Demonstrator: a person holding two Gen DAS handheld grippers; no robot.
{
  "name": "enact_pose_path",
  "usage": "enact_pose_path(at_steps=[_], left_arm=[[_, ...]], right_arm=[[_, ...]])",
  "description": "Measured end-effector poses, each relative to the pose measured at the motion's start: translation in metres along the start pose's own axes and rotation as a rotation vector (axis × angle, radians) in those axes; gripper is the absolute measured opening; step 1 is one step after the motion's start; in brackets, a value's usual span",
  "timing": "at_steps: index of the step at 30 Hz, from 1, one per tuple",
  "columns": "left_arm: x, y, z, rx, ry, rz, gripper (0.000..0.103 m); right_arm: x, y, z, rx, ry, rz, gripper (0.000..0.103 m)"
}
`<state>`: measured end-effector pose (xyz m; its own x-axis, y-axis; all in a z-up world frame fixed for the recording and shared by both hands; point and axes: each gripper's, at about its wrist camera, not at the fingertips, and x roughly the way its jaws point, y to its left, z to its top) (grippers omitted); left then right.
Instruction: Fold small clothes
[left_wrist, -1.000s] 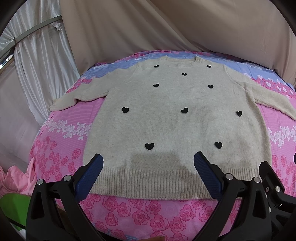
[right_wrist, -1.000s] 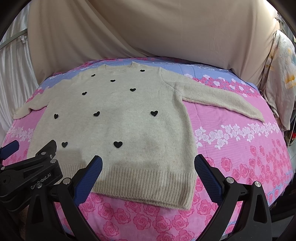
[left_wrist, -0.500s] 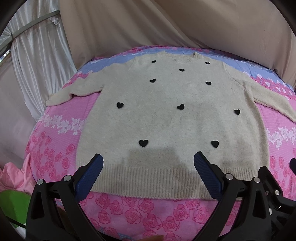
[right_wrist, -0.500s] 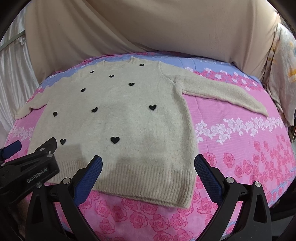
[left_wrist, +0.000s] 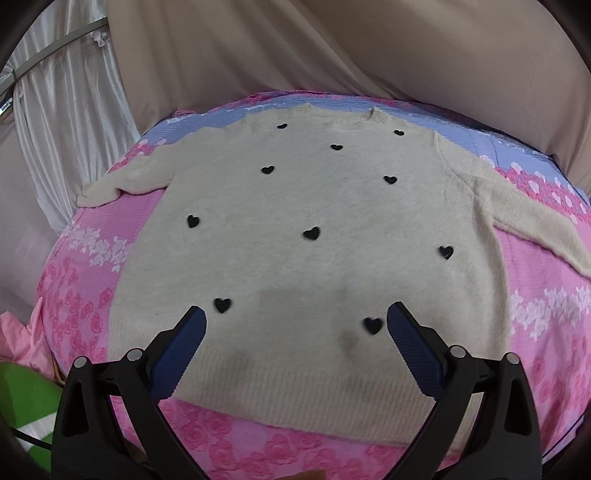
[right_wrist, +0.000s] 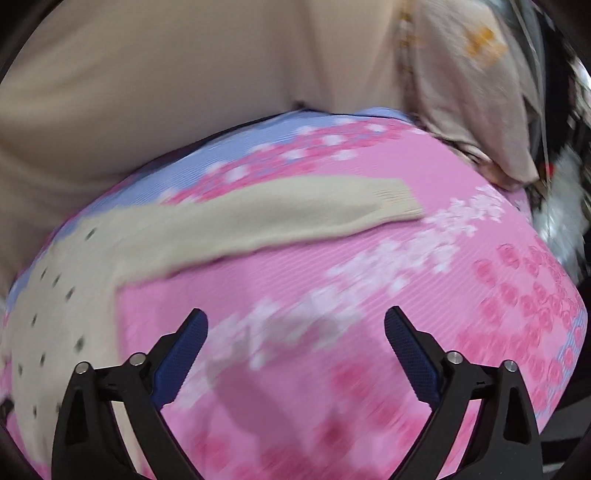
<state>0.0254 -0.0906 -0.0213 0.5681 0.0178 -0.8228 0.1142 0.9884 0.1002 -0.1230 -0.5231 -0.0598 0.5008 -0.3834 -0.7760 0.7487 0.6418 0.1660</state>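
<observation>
Sweater (left_wrist: 314, 258) flat, sleeves out, ready for 1st fold. L gripper (left_wrist: 295, 321) wide open, empty; R gripper (right_wrist: 295, 325) same, facing sleeve (right_wrist: 277, 218).

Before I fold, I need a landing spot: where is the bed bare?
Bare pink bedspread lies below the right sleeve, beside the sweater body, under the open right claw. A smaller patch sits under the left sleeve. The middle is covered.

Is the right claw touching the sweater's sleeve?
Apart. The right wrist view shows the open right claw over bare pink bedsheet, with the sleeve lying farther ahead.
</observation>
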Motion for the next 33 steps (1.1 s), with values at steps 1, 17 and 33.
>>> enact_pose_path(at_steps=[1, 17, 33], left_arm=[[0.001, -0.007, 0.003, -0.006, 0.002, 0.001, 0.096], [0.016, -0.051, 0.021, -0.018, 0.014, 0.036, 0.096], [0.028, 0.125, 0.029, -0.231, -0.002, 0.072, 0.097]], right_arm=[[0.014, -0.018, 0.013, 0.047, 0.006, -0.004, 0.087], [0.072, -0.042, 0.091, 0.229, -0.018, 0.235, 0.007], [-0.057, 0.463, 0.005, -0.547, -0.004, 0.826, 0.031]])
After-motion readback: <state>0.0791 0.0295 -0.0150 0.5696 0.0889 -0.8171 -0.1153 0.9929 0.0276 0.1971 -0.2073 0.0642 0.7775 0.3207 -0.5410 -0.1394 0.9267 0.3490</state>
